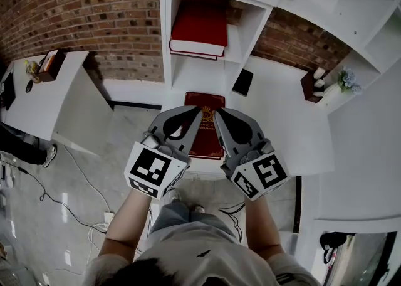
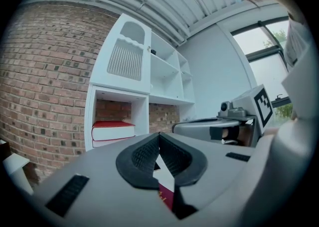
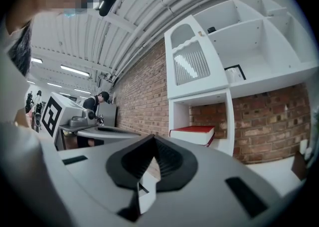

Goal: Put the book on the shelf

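A dark red book with gold print lies flat on the white table, in front of the white shelf unit. Another red book with white pages lies in the shelf's lower compartment, and shows in the left gripper view and the right gripper view. My left gripper and right gripper hover side by side over the near half of the table book, hiding that part. Both are shut with nothing between the pads. A sliver of the dark red cover shows below the left gripper. The right gripper points towards the shelf.
A small black object lies on the table right of the shelf. A brown holder and a small plant stand at the far right. A second white table with a box is at left. Cables run over the floor.
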Demonstrator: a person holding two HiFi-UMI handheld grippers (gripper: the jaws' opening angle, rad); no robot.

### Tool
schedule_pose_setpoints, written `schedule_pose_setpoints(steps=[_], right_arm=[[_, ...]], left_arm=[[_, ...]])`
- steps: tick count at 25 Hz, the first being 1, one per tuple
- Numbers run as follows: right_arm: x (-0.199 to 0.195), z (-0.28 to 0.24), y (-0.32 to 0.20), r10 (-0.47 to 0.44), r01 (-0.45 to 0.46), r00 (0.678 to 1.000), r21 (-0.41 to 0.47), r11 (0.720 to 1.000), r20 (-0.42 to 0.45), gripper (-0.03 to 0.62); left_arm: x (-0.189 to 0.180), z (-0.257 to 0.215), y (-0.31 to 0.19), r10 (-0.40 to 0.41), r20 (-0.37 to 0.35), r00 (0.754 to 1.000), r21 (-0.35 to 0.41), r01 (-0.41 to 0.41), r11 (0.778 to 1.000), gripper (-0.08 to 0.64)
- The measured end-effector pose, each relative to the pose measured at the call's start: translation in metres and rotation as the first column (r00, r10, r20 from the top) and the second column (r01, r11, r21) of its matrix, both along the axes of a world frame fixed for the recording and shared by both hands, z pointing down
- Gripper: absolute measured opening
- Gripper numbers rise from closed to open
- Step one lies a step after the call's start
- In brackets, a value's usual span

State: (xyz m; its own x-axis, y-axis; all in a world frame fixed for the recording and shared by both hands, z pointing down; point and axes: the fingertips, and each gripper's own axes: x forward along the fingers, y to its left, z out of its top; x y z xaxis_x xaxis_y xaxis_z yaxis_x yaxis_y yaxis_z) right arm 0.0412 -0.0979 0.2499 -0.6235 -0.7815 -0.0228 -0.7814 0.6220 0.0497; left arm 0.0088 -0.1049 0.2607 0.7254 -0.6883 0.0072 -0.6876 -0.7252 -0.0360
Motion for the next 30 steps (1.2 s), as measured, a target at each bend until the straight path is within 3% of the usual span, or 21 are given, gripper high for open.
schedule_pose_setpoints(steps=[12,30], right_arm=[[-0.004,0.008,0.032,-0.044,0.044,0.999,-0.004,0.999,0.024,0.009],[-0.008,0.0,0.029,-0.063,0.062,0.998,0.02,0.998,0.029,0.009]], left_arm=[[0.003,0.004,0.029,0.02,-0.021,1.0,-0.003,-0.02,1.0,0.014],[0.002,-0.003,0.026,0.012,-0.025,1.0,0.018,-0.011,1.0,0.014]])
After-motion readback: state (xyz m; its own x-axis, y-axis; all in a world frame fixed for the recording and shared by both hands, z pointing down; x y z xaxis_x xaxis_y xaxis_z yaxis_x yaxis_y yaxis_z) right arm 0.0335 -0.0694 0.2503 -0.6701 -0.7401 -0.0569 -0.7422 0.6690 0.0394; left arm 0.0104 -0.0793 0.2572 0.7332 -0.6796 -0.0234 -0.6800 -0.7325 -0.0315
